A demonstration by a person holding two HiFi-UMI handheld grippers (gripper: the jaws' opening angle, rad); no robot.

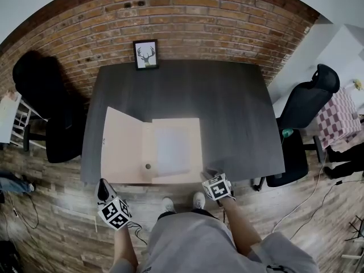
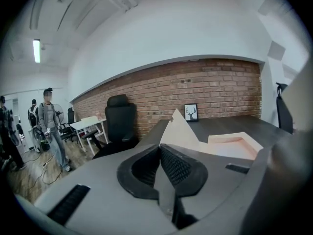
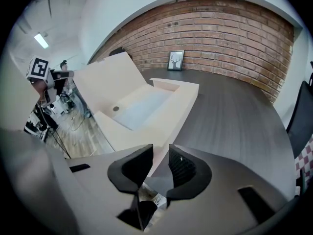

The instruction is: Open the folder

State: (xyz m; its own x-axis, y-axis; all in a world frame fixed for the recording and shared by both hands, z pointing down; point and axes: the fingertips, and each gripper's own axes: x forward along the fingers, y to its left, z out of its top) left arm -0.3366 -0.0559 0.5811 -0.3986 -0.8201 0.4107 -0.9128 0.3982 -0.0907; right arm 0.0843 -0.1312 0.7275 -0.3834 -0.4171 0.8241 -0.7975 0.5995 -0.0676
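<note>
Nearest, a person is holding the left gripper (image 1: pixel 103 184) off the table's (image 1: pixel 227 107) near left edge, jaws closed and empty. The right gripper (image 1: pixel 209 178) is sitting at the folder's (image 1: pixel 170 152) near right corner, jaws slightly apart; whether they are pinching it is hard to make out. The folder is lying near-centre, its cover (image 1: pixel 122 144) standing half-raised to the left. Opening looks nearly done; the next move is likely pushing the cover flat.
</note>
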